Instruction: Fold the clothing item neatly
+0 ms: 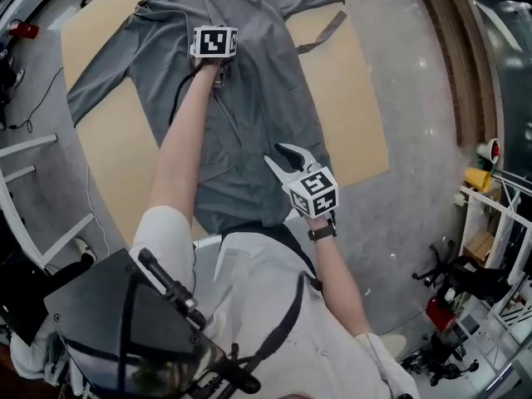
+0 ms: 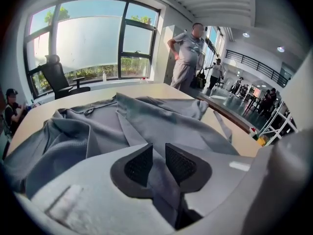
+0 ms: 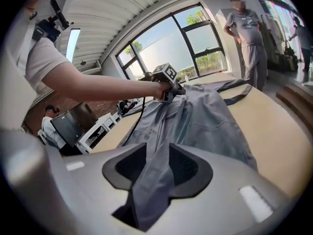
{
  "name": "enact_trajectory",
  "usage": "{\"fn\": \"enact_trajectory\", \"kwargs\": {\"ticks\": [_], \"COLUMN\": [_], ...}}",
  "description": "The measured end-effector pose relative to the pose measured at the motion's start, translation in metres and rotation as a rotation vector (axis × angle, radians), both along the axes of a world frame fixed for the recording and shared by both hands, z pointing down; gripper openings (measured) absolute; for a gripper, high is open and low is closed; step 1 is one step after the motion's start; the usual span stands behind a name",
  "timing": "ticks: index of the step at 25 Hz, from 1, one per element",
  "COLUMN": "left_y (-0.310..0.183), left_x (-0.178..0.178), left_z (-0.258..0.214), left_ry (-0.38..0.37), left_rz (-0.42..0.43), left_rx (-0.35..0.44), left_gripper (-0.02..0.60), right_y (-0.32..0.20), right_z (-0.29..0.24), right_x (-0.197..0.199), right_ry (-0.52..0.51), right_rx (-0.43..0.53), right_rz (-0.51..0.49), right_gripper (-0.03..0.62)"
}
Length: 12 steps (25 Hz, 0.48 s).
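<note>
A long grey garment (image 1: 249,98) lies spread, front up, on a tan board (image 1: 353,115), sleeves out to both sides. My left gripper (image 1: 218,80) is at the garment's front edge near the collar. In the left gripper view (image 2: 159,158) a strip of that edge (image 2: 161,180) fills the narrow gap between the pads, which press on it. My right gripper (image 1: 278,158) hangs above the lower part of the garment. In the right gripper view (image 3: 155,168) a bunched fold of grey cloth (image 3: 146,190) runs up from the garment (image 3: 210,116) and through the jaws, gripped. The left gripper (image 3: 177,91) shows there too.
The board lies on a grey floor. A loose grey belt strap (image 1: 324,32) trails off the garment's right side. White frames (image 1: 33,189) stand at the left and clutter with chairs (image 1: 465,273) at the right. People stand beyond the board (image 2: 188,53); an office chair (image 2: 61,77) is by the window.
</note>
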State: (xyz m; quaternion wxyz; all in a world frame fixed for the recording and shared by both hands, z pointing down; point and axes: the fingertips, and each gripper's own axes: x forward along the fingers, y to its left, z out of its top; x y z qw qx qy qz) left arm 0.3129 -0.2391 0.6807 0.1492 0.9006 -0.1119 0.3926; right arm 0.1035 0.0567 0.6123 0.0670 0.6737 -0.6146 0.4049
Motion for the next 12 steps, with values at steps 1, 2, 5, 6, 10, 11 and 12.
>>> {"fn": "enact_trajectory", "kwargs": {"ticks": [1, 2, 5, 6, 10, 11, 12], "left_y": [-0.008, -0.015, -0.024, -0.024, -0.021, -0.023, -0.027], "left_x": [0.006, 0.012, 0.02, 0.021, 0.015, 0.012, 0.008], "left_z": [0.002, 0.003, 0.018, 0.026, 0.046, 0.046, 0.043], "left_ry": [-0.005, -0.014, -0.07, -0.094, -0.153, -0.153, -0.144], "left_rz": [-0.006, -0.011, -0.019, -0.016, 0.005, -0.002, -0.02], "left_rx": [0.024, 0.05, 0.079, 0.075, 0.055, 0.054, 0.046], "left_gripper": [0.087, 0.087, 0.097, 0.098, 0.078, 0.012, 0.012], "right_y": [-0.002, -0.003, -0.003, -0.004, -0.019, -0.024, -0.029], "right_z": [0.003, 0.006, 0.011, 0.01, 0.003, 0.001, 0.0], "right_x": [0.003, 0.008, 0.034, 0.044, 0.071, 0.074, 0.075], "right_ry": [-0.012, -0.024, -0.041, -0.042, -0.029, -0.027, -0.027], "right_rx": [-0.006, -0.013, -0.026, -0.025, -0.011, -0.007, -0.001], "right_rz": [0.005, 0.011, 0.061, 0.081, 0.106, 0.103, 0.098], "right_gripper": [0.147, 0.147, 0.146, 0.143, 0.137, 0.137, 0.137]}}
